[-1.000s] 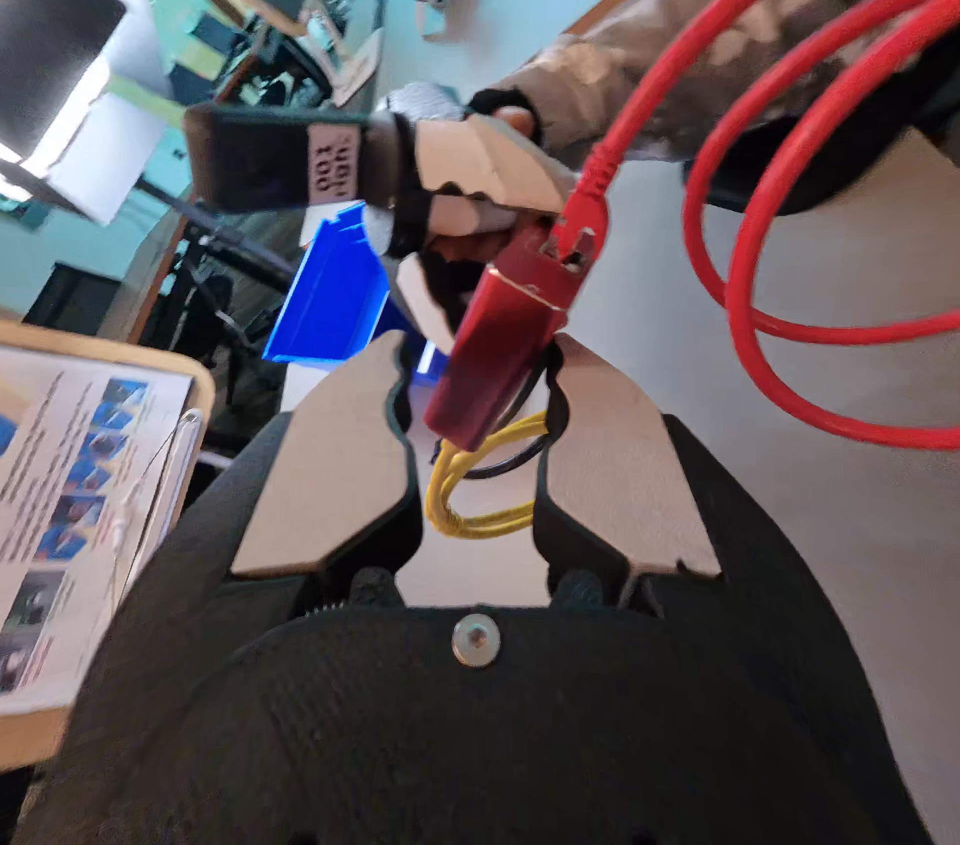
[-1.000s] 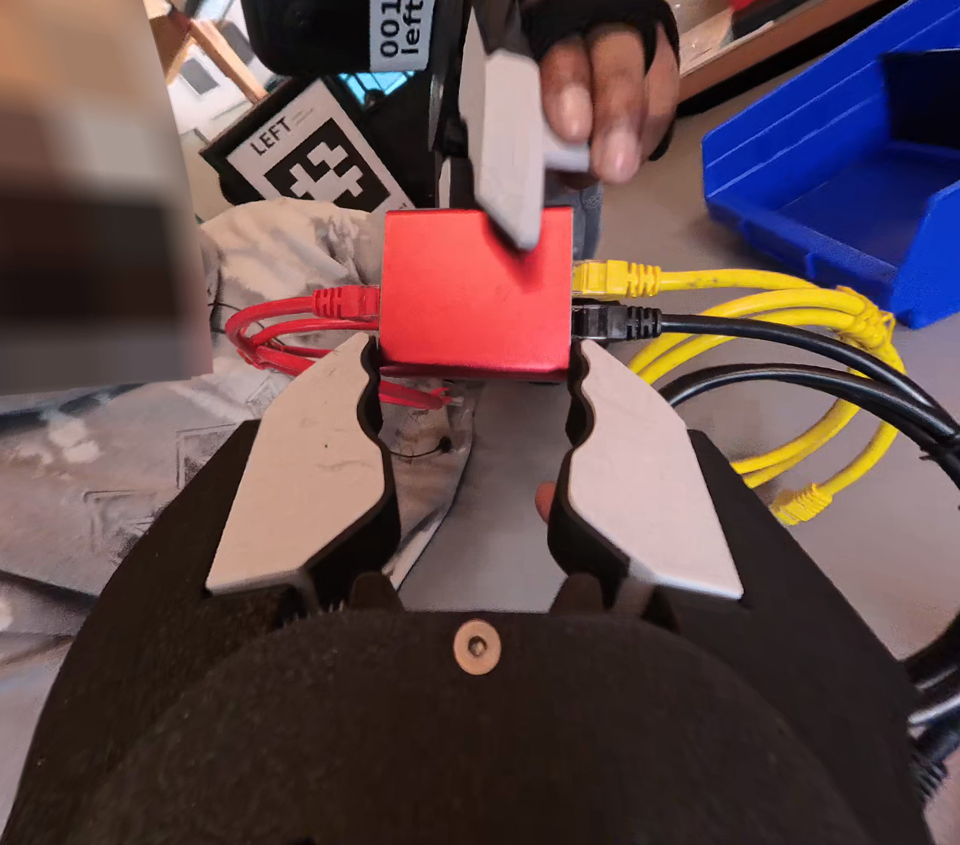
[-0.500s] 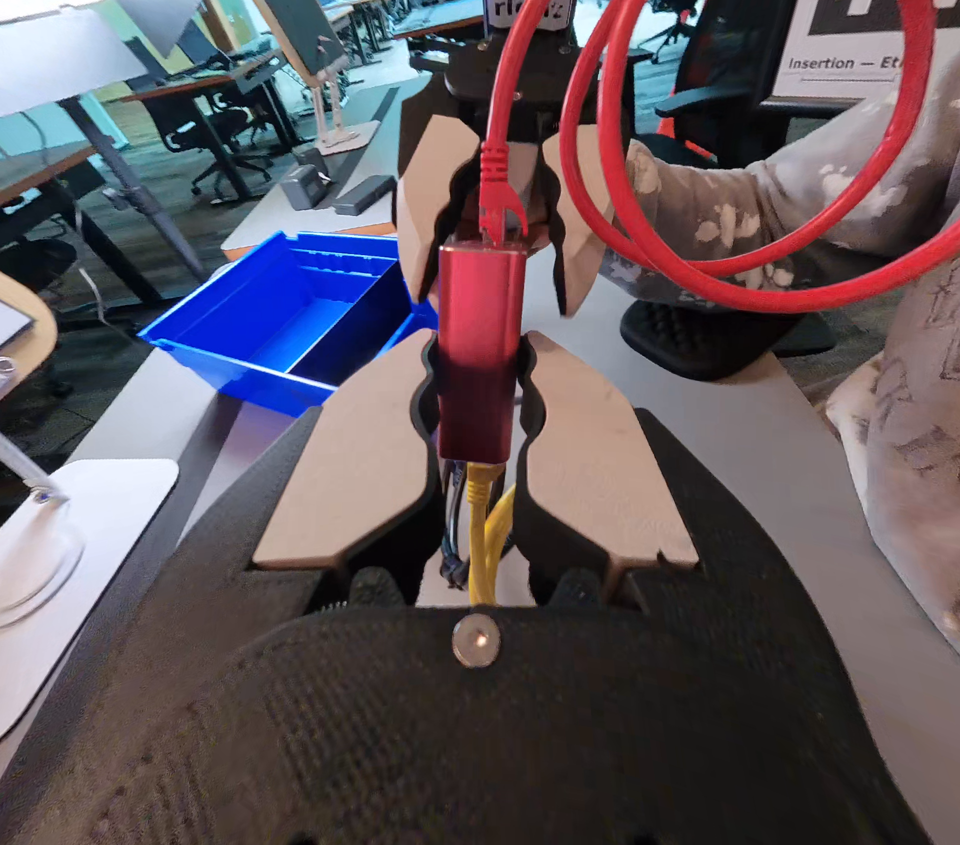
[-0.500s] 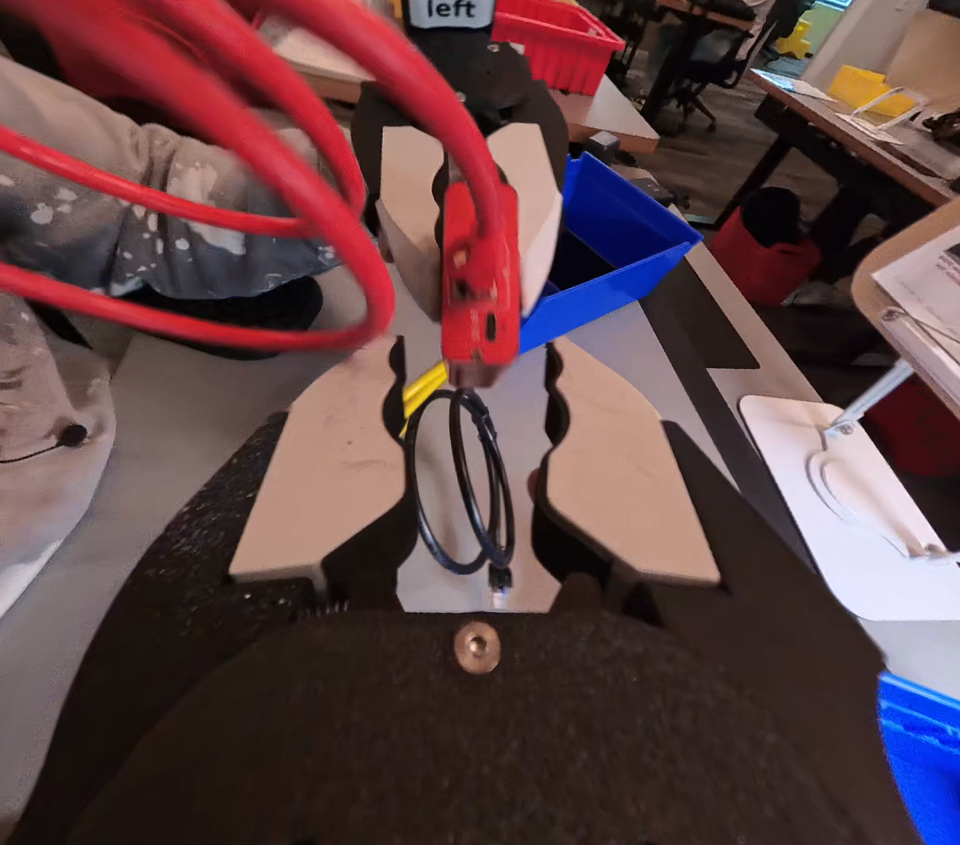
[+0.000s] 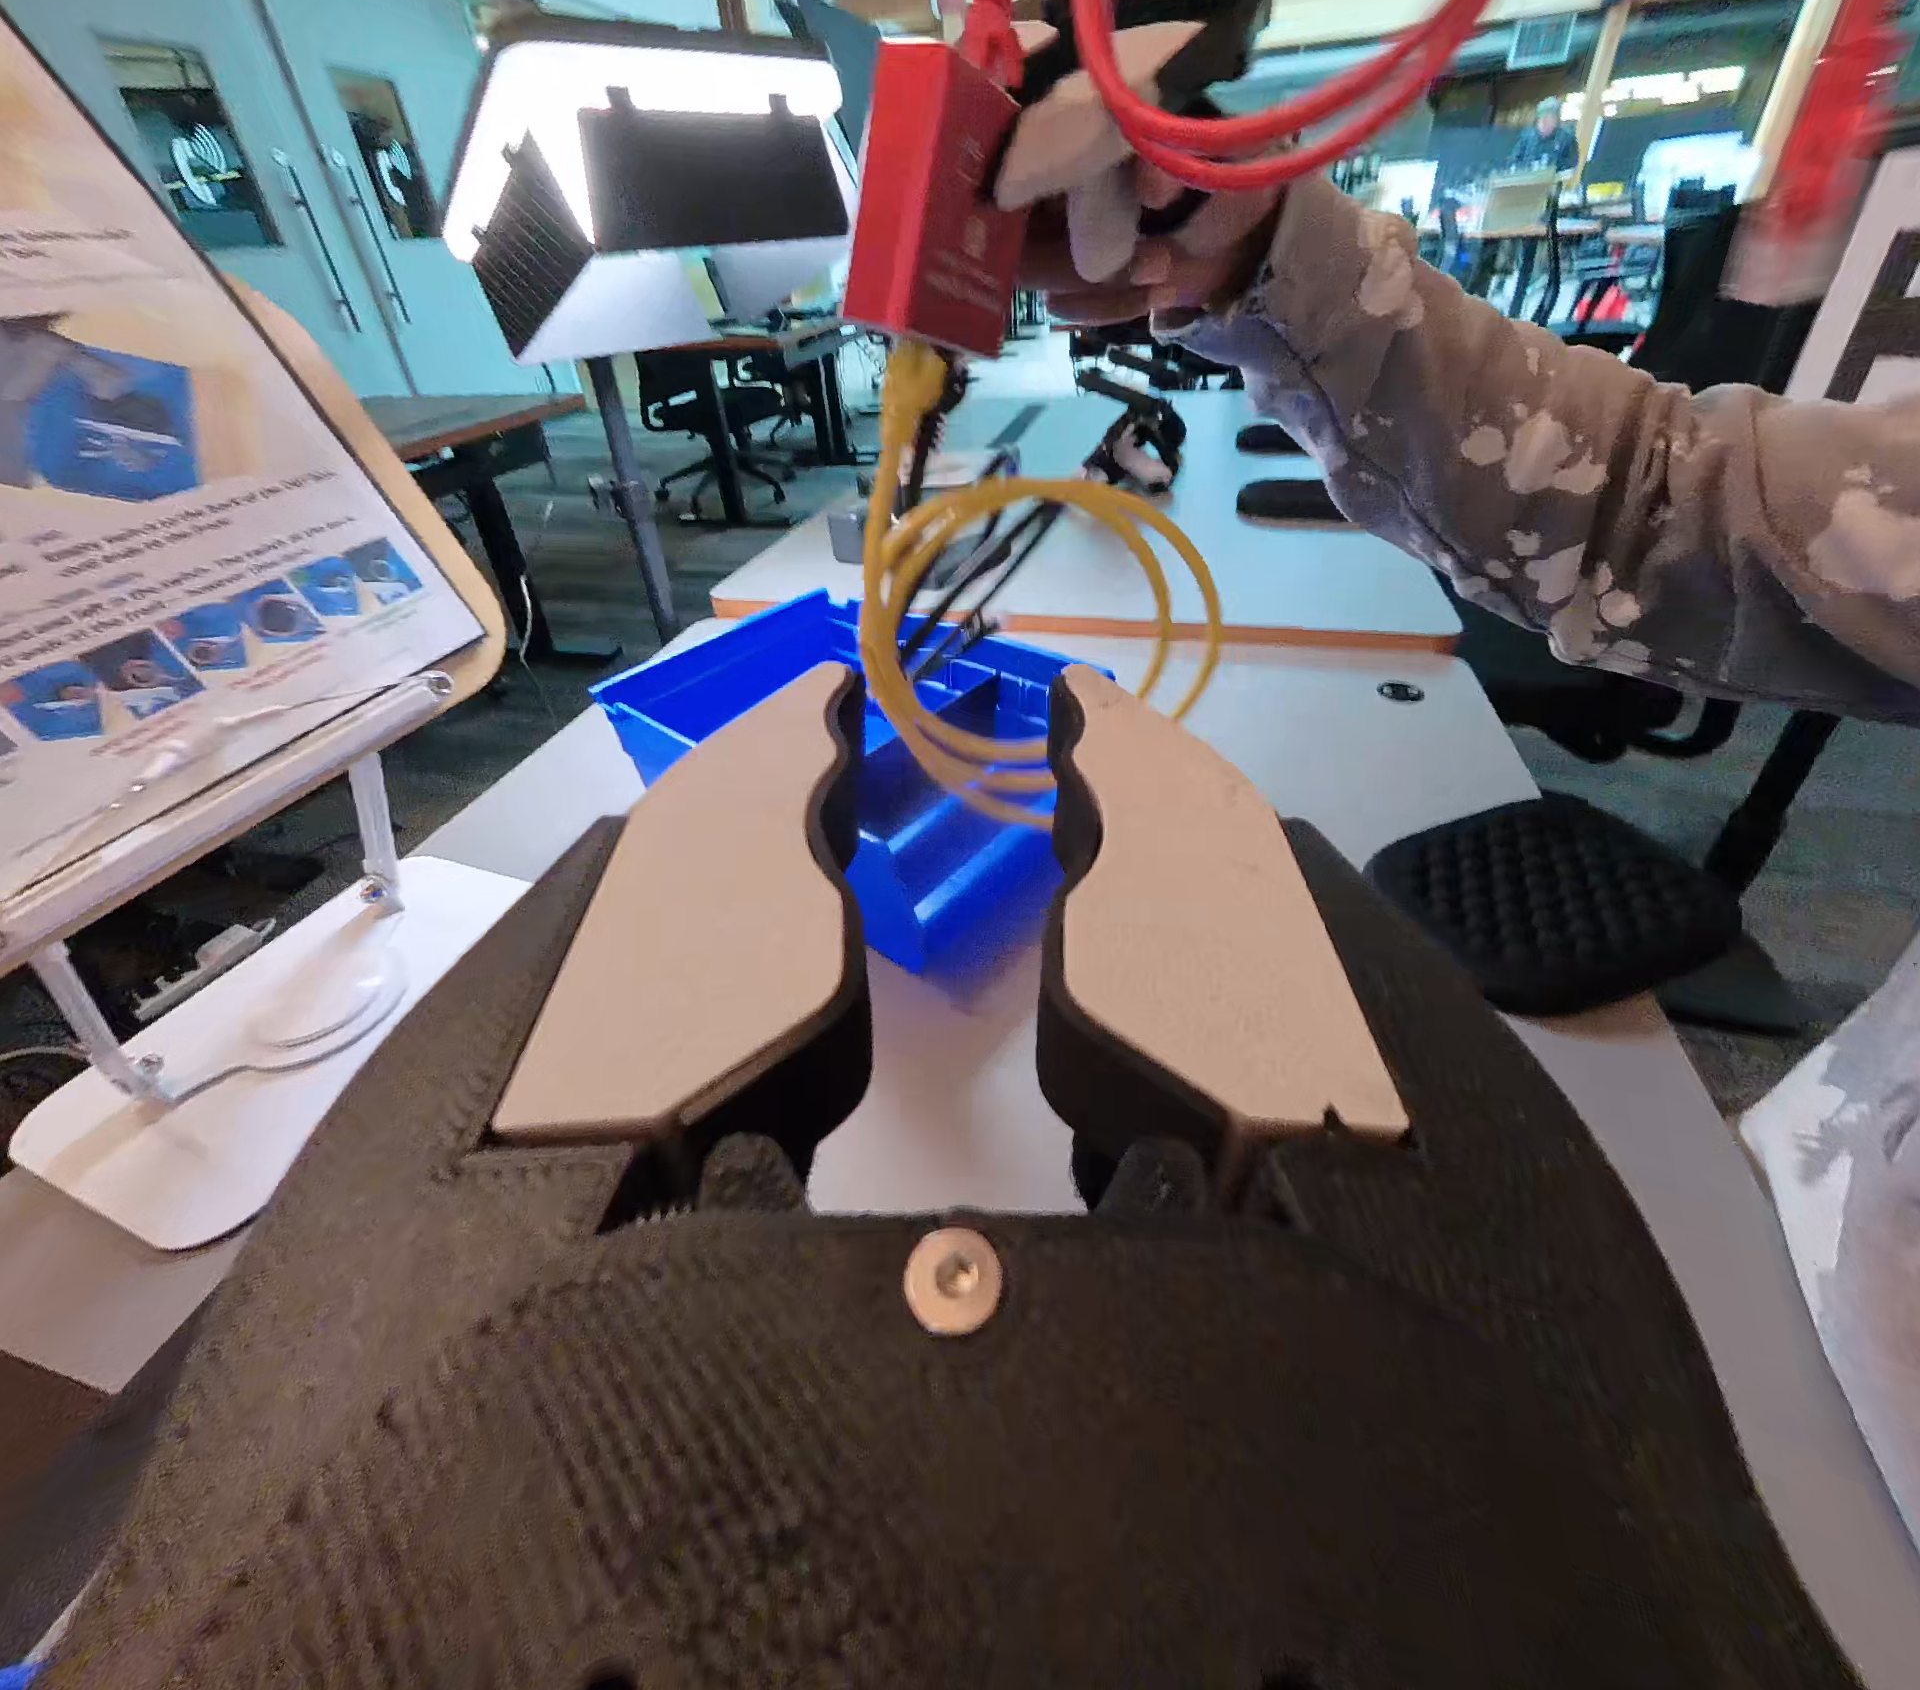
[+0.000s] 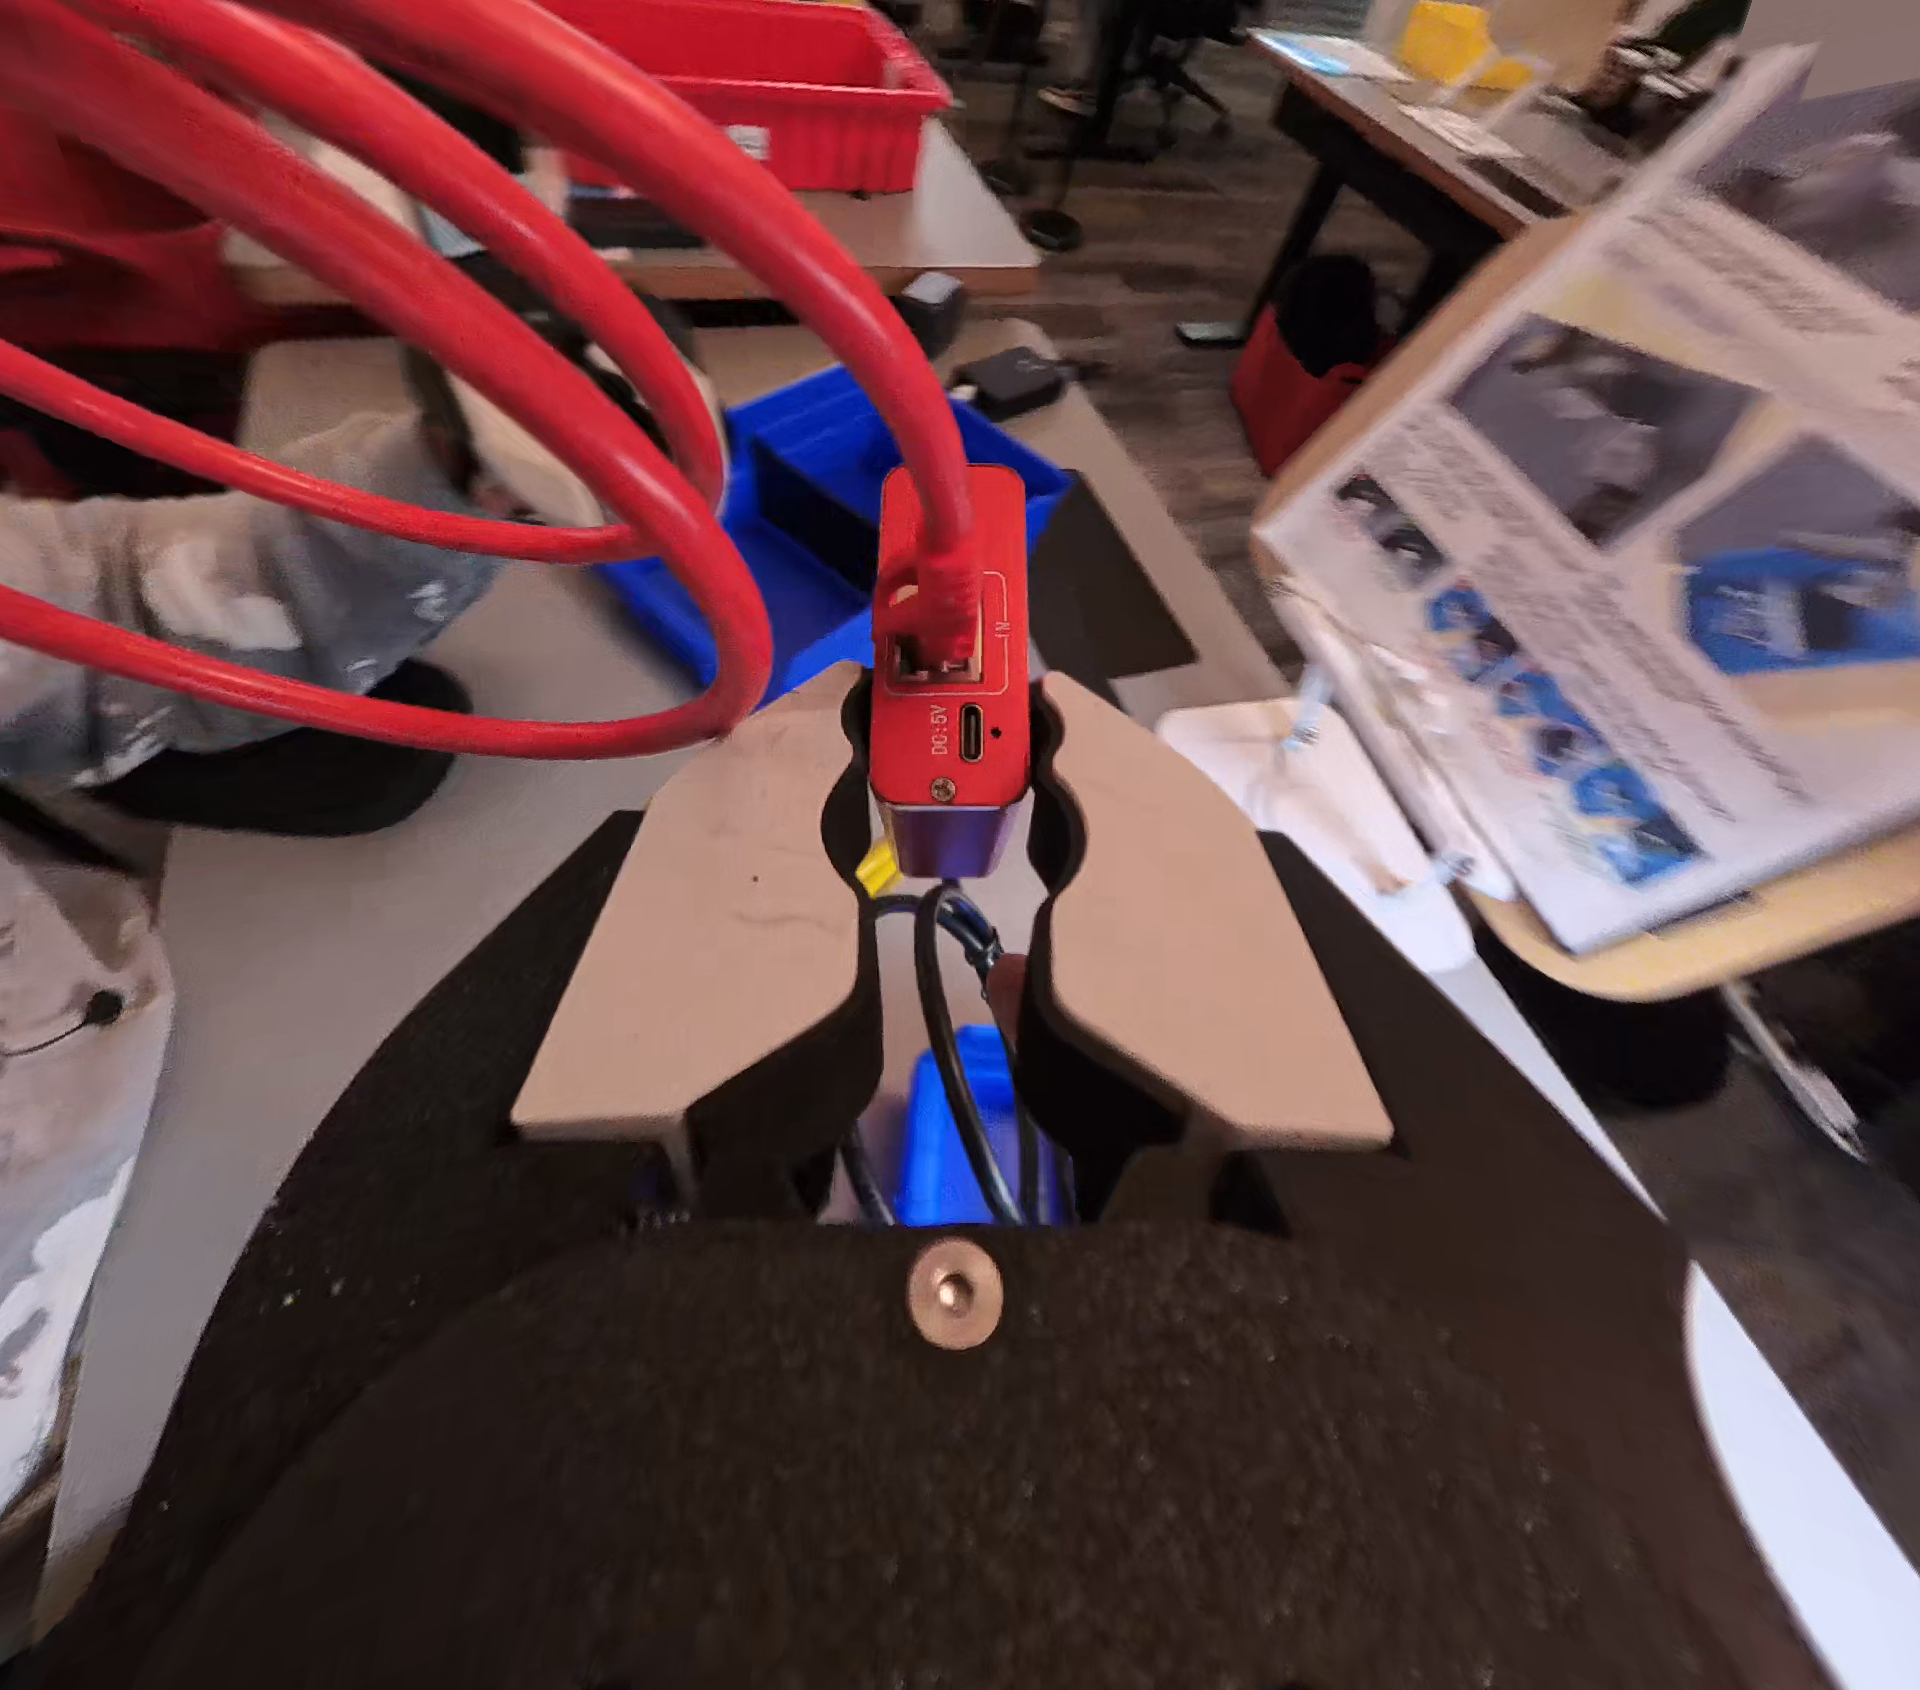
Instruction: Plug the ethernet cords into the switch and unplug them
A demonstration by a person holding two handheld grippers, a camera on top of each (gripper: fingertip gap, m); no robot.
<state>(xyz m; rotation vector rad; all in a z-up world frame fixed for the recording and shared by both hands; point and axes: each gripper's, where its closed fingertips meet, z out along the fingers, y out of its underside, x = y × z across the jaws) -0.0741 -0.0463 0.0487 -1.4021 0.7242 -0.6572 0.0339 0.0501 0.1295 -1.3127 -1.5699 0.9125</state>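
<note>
Currently, a small red switch (image 6: 951,684) is clamped between the fingers of the right hand-held gripper (image 6: 948,747), which is closed firmly on its narrow sides and held aloft above the tabletop (image 5: 1330,736). A red ethernet cord (image 6: 582,393) is plugged into the switch's upper face and loops widely to one side; a yellow cord (image 5: 935,601) and a black cord (image 6: 951,1069) hang from the opposite face, dangling toward a blue bin (image 5: 935,871) below.

The left hand-held gripper (image 5: 951,757) is seen with its fingers parted to a moderate gap and nothing held between them; it is poised low over the tabletop, well apart from the switch, pointing toward the blue bin. A tilted instruction sheet on a clear stand (image 5: 187,601) is placed beside it.

Several risks can be judged from here. The switch is gripped only near one end, so it could be levered or twisted out of the grip if a cord is pulled sideways. The loose red loops could be snagged on either gripper. A plug could also be strained if it is tugged without its latch being pressed.
</note>
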